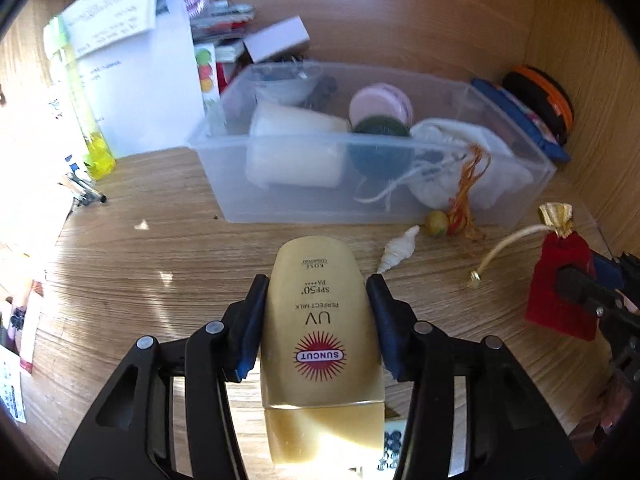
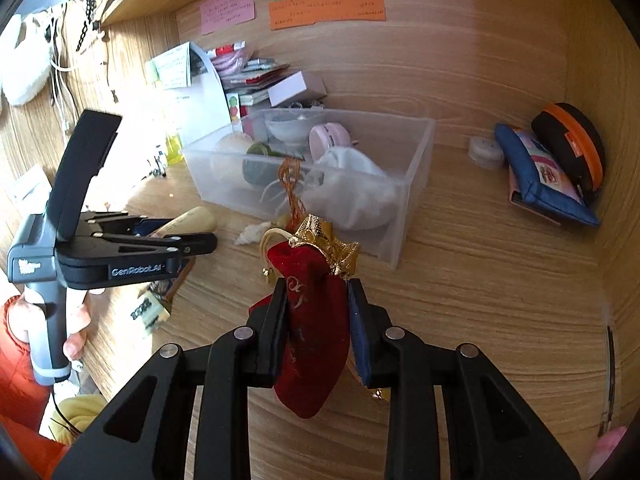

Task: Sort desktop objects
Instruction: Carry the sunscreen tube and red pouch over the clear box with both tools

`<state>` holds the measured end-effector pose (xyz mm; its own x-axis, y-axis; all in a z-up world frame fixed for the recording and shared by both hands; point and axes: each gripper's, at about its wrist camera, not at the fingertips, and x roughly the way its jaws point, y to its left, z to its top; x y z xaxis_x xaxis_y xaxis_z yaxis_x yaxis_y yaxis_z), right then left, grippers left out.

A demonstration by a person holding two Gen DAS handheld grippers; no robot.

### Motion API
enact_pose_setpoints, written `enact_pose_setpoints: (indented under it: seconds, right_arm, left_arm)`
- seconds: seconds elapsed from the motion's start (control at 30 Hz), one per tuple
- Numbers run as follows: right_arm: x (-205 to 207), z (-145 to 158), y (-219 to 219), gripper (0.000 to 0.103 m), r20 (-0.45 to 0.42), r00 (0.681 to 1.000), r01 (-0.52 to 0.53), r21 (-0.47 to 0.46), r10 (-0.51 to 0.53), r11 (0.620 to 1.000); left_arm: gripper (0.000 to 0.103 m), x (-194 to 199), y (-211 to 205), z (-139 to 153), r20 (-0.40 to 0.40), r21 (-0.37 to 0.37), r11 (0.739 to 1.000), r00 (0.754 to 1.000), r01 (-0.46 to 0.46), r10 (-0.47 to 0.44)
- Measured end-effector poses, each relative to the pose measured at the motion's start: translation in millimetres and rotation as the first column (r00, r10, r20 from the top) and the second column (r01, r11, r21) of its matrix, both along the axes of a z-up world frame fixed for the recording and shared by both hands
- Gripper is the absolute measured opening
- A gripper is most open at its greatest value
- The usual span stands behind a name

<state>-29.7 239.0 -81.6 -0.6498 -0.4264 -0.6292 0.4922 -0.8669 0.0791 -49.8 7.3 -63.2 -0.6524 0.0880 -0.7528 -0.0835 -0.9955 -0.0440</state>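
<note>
Near the clear storage bin on the wooden desk, left gripper clamps a gold sunscreen bottle and right gripper pinches a red drawstring pouch, so both grasps look done and carrying them over the bin's rim seems next.

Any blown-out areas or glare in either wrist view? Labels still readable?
Left wrist: sunlight blows out the papers at the left edge; a bright patch washes the sunscreen bottle's lower end, though its label reads clearly. Right wrist: the white sheet behind the clear bin is overexposed; the sticky notes' writing is too blurred to read.
</note>
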Motion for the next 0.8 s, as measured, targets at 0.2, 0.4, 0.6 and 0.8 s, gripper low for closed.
enact_pose_setpoints:
  seconds: [0.2,0.4,0.6,0.8]
  right_arm:
    - [-2,18,-3,0.025,-0.03,1.0,-0.007,-0.019,0.006,1.0]
    - [-5,38,-12,0.025,-0.073,0.997,-0.017,-0.009,0.016,1.0]
    - [-8,55,-25,0.025,-0.115,0.993,-0.018,0.012,0.019,1.0]
    - [-17,72,-34,0.025,-0.156,0.987,-0.019,0.017,0.022,1.0]
  left_arm:
    - [0.049,12,-2,19,-0.064,0.004,1.0,0.998,0.014,-0.014]
    - [0.049,21,-5,37,-0.128,0.008,1.0,0.992,0.021,-0.02]
    - [0.049,23,-16,51,-0.168,0.027,0.999,0.985,0.032,-0.027]
    - [0.049,15,-24,68,-0.196,0.061,0.996,0.979,0.065,-0.052]
